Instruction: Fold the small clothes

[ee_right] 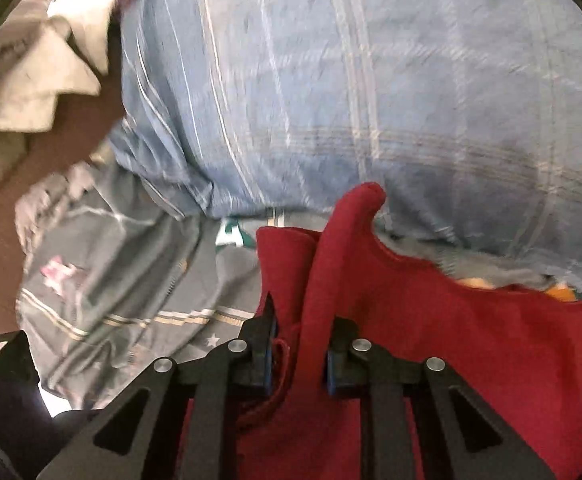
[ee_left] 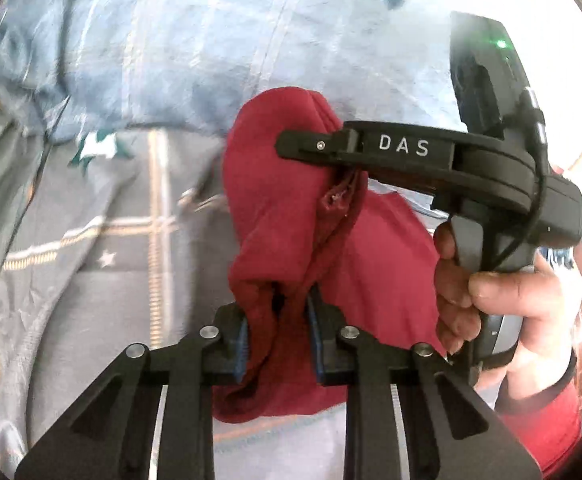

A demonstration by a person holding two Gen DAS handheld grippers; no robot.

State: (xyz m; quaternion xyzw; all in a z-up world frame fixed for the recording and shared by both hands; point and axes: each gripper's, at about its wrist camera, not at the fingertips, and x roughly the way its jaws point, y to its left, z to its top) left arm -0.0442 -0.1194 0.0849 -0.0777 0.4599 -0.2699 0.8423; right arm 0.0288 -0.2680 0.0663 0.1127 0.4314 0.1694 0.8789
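The red garment hangs bunched between my two grippers, lifted off the grey and blue bedding. My left gripper is clamped on a gathered fold of it, the blue pads pressing cloth from both sides. In that same view my right gripper comes in from three o'clock, its black fingers closed on another part of the cloth at about twelve o'clock from my left one; my right hand squeezes its handle. From the right wrist view, the right gripper pinches a ridge of red cloth, the rest spreading toward four o'clock. I judge this the pick-up and straightening step. Next I should draw the two grips apart so the cloth opens flat, then lay it on the bedding for the first fold.
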